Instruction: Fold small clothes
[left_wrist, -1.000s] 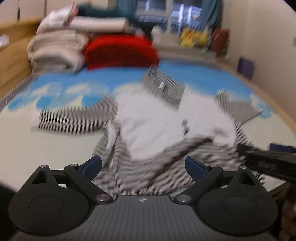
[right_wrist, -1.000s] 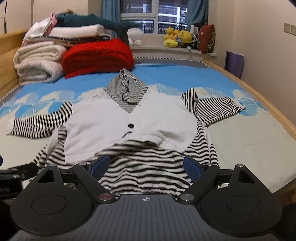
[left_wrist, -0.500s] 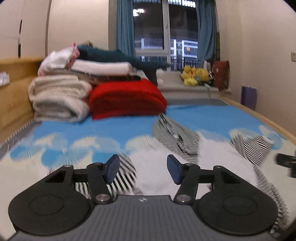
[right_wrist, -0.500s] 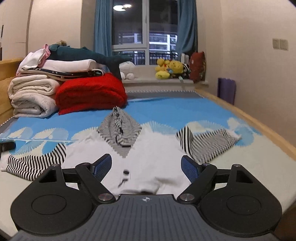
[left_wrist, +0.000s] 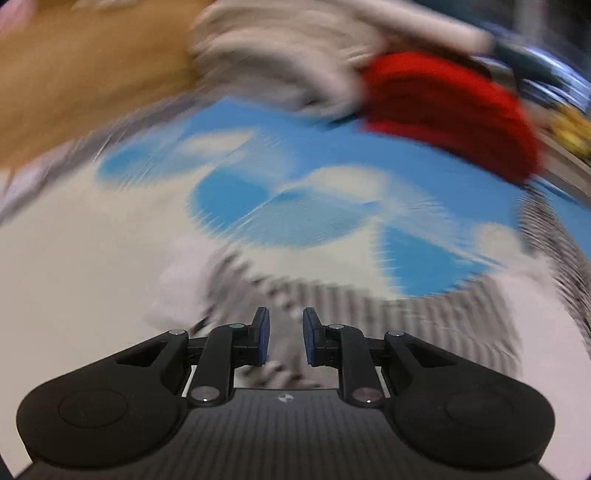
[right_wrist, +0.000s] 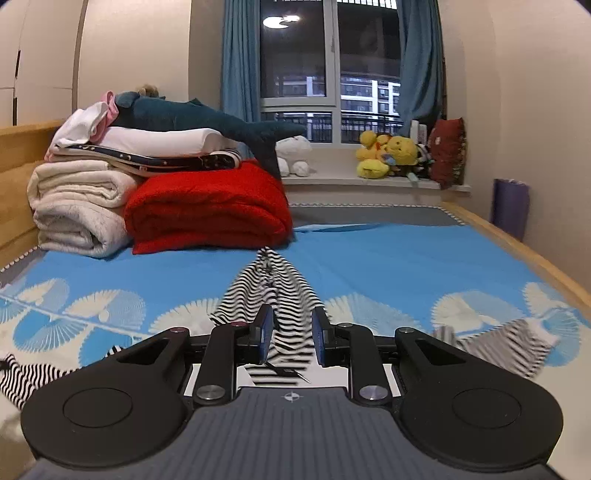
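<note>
- The black-and-white striped hooded top with a white front panel (right_wrist: 275, 295) lies flat on the blue bedspread with white fan prints (right_wrist: 388, 266), its hood pointing away toward the far window.
- In the right wrist view, the right gripper (right_wrist: 291, 338) sits directly over the hood's base; the hood runs straight ahead between the blue pads (right_wrist: 265, 332), so its long axis lines up with the fingers.
- That gripper's jaws have just been closing and now stand narrow, with striped cloth in the gap. Whether the pads actually press on the fabric I cannot tell.
- One striped sleeve (right_wrist: 509, 343) spreads out to the right, and the other striped sleeve (right_wrist: 26, 373) to the near left.
- In the heavily blurred left wrist view, the left gripper (left_wrist: 286, 338) hovers over a striped sleeve with a pale cuff (left_wrist: 295, 295) that stretches left to right just ahead of its fingertips.
- Its jaws have also just been closing to a narrow gap; blurred striped fabric shows there, but a grip is not clear.
- My judgement: the left hand is nearer the left sleeve, the right nearer the hood, so each takes its own part.
</note>
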